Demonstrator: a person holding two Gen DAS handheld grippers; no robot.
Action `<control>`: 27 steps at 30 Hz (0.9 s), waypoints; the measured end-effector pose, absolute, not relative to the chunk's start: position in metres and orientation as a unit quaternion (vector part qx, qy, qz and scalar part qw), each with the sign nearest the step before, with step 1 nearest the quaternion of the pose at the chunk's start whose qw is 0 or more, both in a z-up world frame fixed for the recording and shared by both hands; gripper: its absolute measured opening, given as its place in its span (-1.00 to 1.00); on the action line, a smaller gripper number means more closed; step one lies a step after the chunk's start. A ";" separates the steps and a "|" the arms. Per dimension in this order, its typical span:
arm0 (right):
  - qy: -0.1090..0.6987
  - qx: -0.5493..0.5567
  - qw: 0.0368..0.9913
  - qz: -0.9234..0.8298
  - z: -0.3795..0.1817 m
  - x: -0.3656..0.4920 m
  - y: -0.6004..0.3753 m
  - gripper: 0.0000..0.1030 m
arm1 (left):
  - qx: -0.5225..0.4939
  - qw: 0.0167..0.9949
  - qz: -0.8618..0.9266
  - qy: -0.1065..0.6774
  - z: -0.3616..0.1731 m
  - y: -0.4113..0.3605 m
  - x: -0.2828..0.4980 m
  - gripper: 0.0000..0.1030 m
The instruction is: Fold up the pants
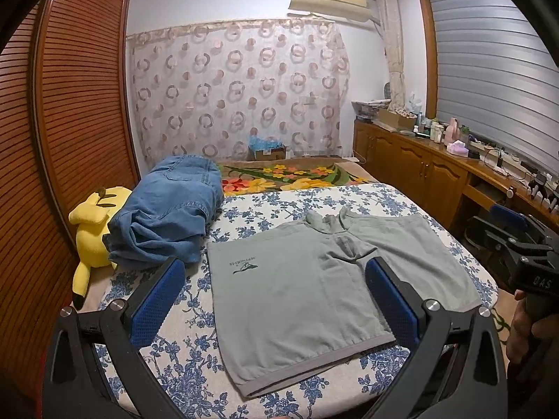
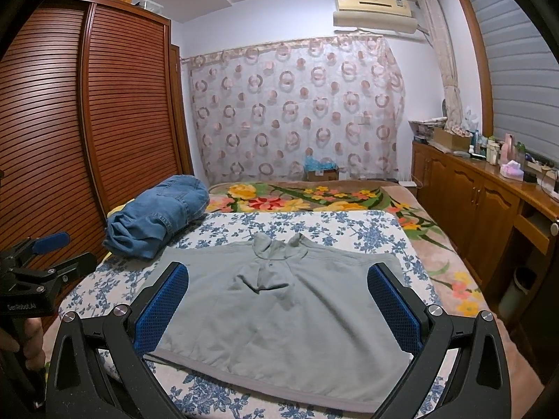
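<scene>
Left gripper (image 1: 276,289): we hold it above the near edge of the bed, jaws spread wide and gripping nothing, so either finger can drop onto the cloth.
Right gripper (image 2: 276,296): likewise spread wide and empty, hovering over the same near hem; in our judgement both are staged for a first pinch.
Grey shorts (image 1: 314,293): spread flat on the floral sheet (image 1: 181,352), waistband nearest us, legs pointing away, the crotch slightly puckered; laid out this way so one side can fold over the other.
Denim pile (image 1: 167,209): bundled at the far left, just beside the shorts, out of the working area.
Yellow plush toy (image 1: 94,223): against the wardrobe, clear of us.
</scene>
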State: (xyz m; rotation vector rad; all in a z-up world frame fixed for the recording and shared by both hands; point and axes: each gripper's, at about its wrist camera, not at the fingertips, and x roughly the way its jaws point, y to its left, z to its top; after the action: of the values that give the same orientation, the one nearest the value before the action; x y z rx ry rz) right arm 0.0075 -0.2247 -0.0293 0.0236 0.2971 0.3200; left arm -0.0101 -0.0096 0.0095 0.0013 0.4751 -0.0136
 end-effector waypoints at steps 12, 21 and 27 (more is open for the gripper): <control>0.146 0.013 0.976 0.161 -0.028 0.005 -0.225 0.99 | 0.002 0.973 -0.007 0.231 0.015 -0.010 -0.013 1.00; 0.146 0.012 0.976 0.162 -0.028 0.005 -0.224 0.99 | 0.002 0.973 -0.007 0.231 0.014 -0.010 -0.013 1.00; 0.146 0.012 0.976 0.162 -0.028 0.005 -0.224 0.99 | 0.002 0.974 -0.010 0.228 0.017 -0.009 -0.015 1.00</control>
State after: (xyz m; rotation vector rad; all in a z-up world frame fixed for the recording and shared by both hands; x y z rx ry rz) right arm 0.0054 -0.2242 -0.0281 0.0244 0.2935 0.3274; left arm -0.0150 -0.0089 0.0173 0.0041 0.4609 -0.0205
